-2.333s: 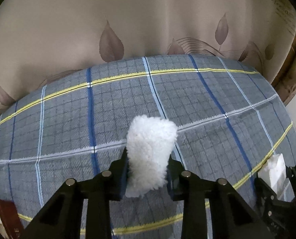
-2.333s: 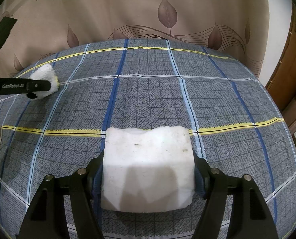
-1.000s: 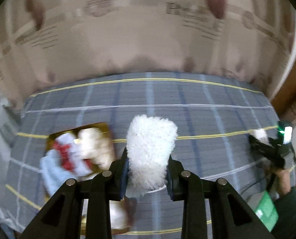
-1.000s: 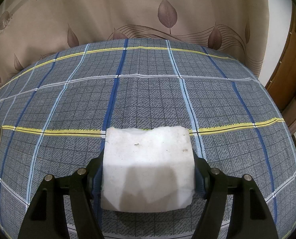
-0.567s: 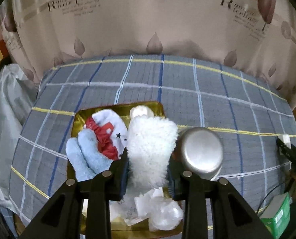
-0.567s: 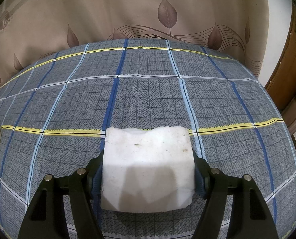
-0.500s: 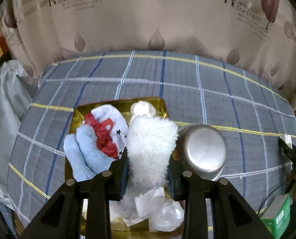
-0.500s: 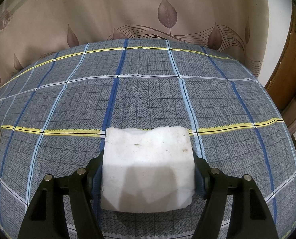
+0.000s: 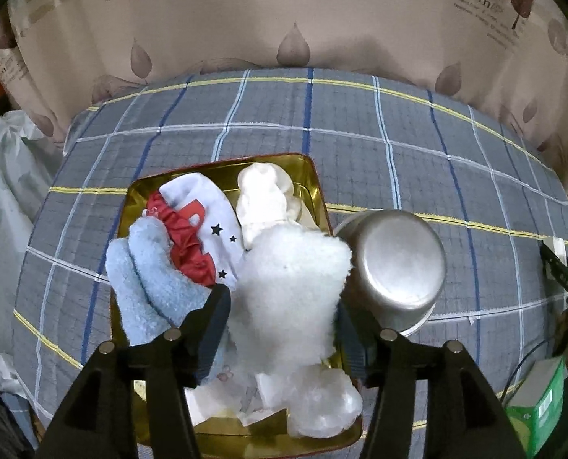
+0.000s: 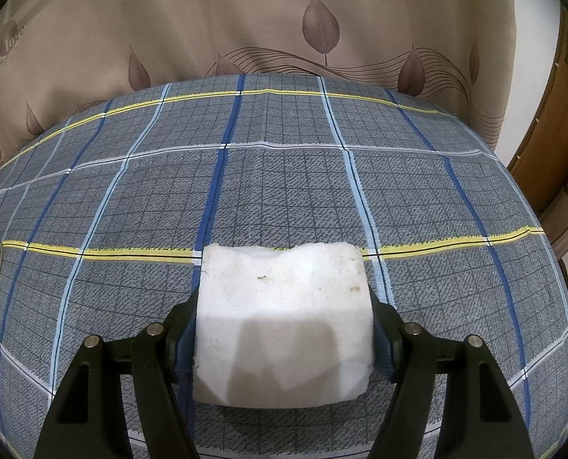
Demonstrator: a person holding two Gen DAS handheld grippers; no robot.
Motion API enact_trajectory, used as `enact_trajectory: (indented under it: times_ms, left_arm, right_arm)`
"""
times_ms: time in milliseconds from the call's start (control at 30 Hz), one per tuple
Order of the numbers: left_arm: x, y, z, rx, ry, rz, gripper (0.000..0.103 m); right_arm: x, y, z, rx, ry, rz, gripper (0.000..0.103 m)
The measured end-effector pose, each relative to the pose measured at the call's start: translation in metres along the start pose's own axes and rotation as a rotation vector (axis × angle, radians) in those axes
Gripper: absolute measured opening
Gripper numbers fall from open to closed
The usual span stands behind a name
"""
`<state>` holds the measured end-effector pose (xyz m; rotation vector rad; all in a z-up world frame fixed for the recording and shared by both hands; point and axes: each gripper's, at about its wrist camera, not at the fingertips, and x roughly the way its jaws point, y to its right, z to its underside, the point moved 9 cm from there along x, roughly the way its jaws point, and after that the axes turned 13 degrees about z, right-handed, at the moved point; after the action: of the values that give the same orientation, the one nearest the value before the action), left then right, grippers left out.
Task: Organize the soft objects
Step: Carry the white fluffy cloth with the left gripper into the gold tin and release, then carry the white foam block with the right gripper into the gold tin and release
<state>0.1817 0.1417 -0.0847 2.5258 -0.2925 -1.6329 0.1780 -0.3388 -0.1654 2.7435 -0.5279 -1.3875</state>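
Fluffy white plush (image 9: 289, 294) sits loose between my left gripper (image 9: 284, 329)'s just-spread jaws, dropping into the gold tin (image 9: 316, 183) among socks; my right gripper (image 10: 284, 338) clamps the white foam block (image 10: 284, 325), waiting.

A grey plaid-clothed table (image 9: 417, 145) carries a gold metal tray (image 9: 314, 187) and an upturned steel bowl (image 9: 398, 264) near its left edge.

**Room and backdrop**

Beige leaf-print curtain (image 10: 245, 30) with printed lettering hangs behind the table's far edge. Grey plaid tablecloth (image 10: 284, 176), blue, white and yellow lines, covers the whole top. Brown wooden door (image 10: 559, 122) and a strip of white wall (image 10: 532, 57) past the right edge.
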Motion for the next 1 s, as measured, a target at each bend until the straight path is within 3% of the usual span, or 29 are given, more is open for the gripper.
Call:
enact_trajectory:
  times_ms: [400,667,800,1000]
  left_arm:
    - [-0.054,-0.002,0.003,0.022,0.072,0.013,0.057]
    - [-0.097,-0.041,0.025,0.0,0.159,-0.1,0.057]
    - [-0.101,-0.071,0.042,-0.079,0.162,-0.124,0.057]
    - [-0.1,-0.105,0.062,-0.119,0.175,-0.243,0.057]
  right_arm:
    - [0.0,-0.001,0.0,0.003,-0.001,-0.003,0.068]
    - [0.001,0.0,0.0,0.005,-0.005,-0.007,0.066]
    - [-0.001,0.0,-0.002,0.0,-0.019,-0.003,0.065]
    - [-0.024,-0.011,-0.021,-0.014,-0.002,-0.017,0.064]
